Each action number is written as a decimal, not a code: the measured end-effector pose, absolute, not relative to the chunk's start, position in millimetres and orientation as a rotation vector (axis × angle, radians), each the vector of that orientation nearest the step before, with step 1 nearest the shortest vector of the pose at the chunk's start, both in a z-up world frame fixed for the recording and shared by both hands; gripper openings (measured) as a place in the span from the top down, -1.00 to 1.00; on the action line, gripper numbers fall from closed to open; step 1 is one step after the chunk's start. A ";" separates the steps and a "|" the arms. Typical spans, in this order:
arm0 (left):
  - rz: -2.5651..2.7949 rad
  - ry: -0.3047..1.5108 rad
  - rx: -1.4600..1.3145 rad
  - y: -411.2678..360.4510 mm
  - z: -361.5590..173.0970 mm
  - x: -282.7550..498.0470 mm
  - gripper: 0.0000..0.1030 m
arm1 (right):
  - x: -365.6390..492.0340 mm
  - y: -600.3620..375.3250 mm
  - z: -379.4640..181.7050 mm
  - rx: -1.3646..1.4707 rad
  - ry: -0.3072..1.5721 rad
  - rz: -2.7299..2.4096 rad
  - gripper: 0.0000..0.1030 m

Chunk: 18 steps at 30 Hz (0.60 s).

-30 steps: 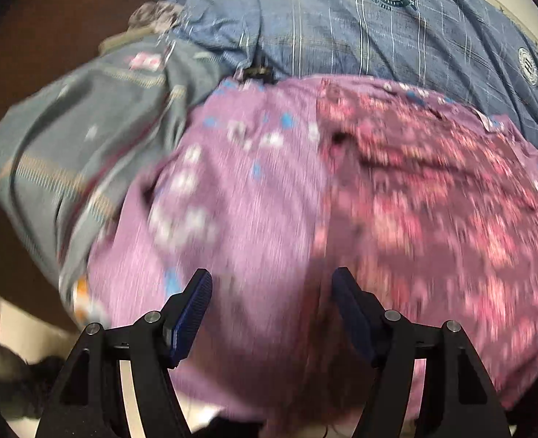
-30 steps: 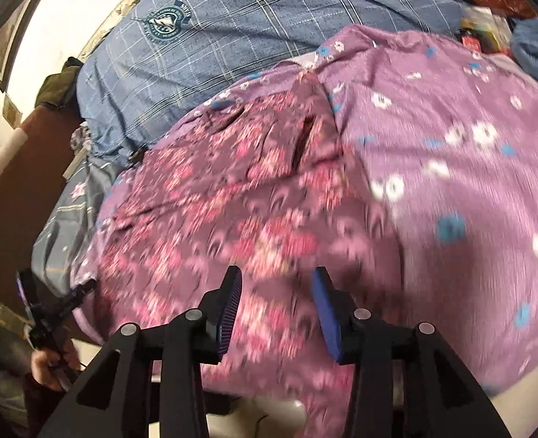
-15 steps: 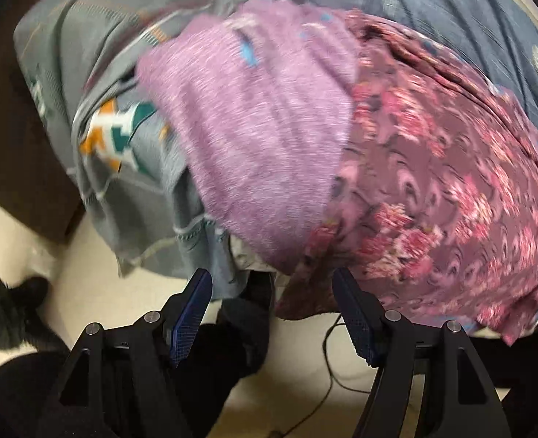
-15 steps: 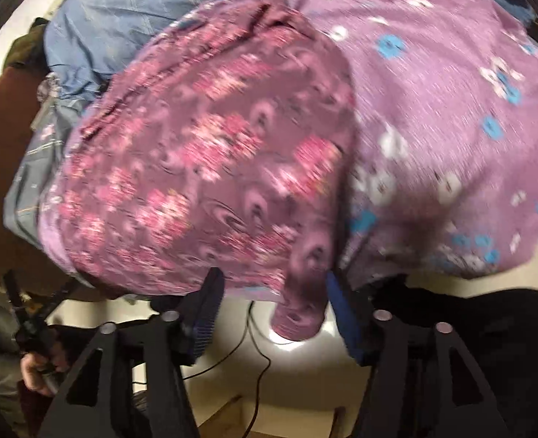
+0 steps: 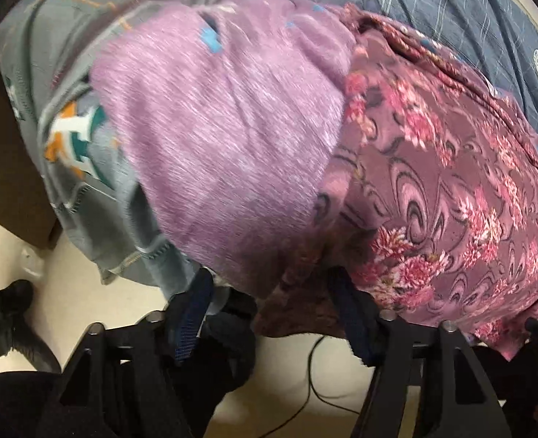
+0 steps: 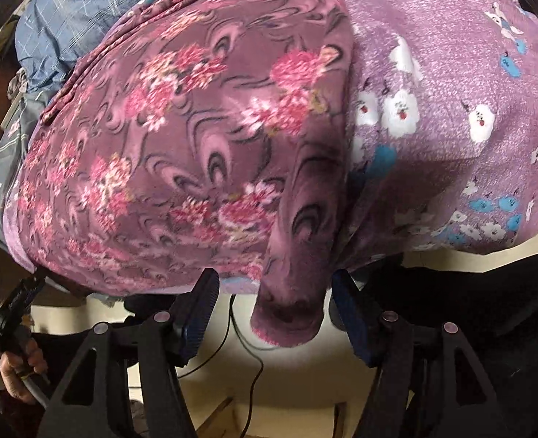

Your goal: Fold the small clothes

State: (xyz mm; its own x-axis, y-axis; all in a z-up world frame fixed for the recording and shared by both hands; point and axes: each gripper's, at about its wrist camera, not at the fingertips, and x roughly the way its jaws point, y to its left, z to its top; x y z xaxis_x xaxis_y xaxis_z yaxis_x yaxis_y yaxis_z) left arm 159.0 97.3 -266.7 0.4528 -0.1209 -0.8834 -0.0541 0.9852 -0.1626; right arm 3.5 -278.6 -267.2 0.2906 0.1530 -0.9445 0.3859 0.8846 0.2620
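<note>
Showing grey garment (image 5: 68,84) in left view only; left hand (image 6: 17,368) in right.

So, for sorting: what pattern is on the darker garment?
Pink flowers and swirls on the maroon garment; clearest in the right wrist view.

Bedsheet (image 5: 451,3): blue plaid, lying under the clothes.
Cable (image 6: 247,350): black, trailing across the pale floor (image 5: 298,398).

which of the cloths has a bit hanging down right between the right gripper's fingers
The maroon floral garment: its corner droops between the open right gripper. The lilac cloth with white and blue flowers lies to its right; the blue checked sheet lies behind.
</note>
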 end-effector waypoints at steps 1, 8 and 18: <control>-0.060 1.118 -0.188 97.5 -270.2 160.8 0.28 | 4.0 -280.9 -268.7 0.503 1.277 -0.168 -0.29; -0.107 1.139 -0.263 105.9 -278.9 165.8 0.60 | 11.0 -281.8 -285.1 0.532 1.276 -0.145 -0.21; -0.160 1.163 -0.262 98.9 -288.5 167.9 0.83 | -0.7 -273.0 -275.5 0.494 1.277 -0.083 0.93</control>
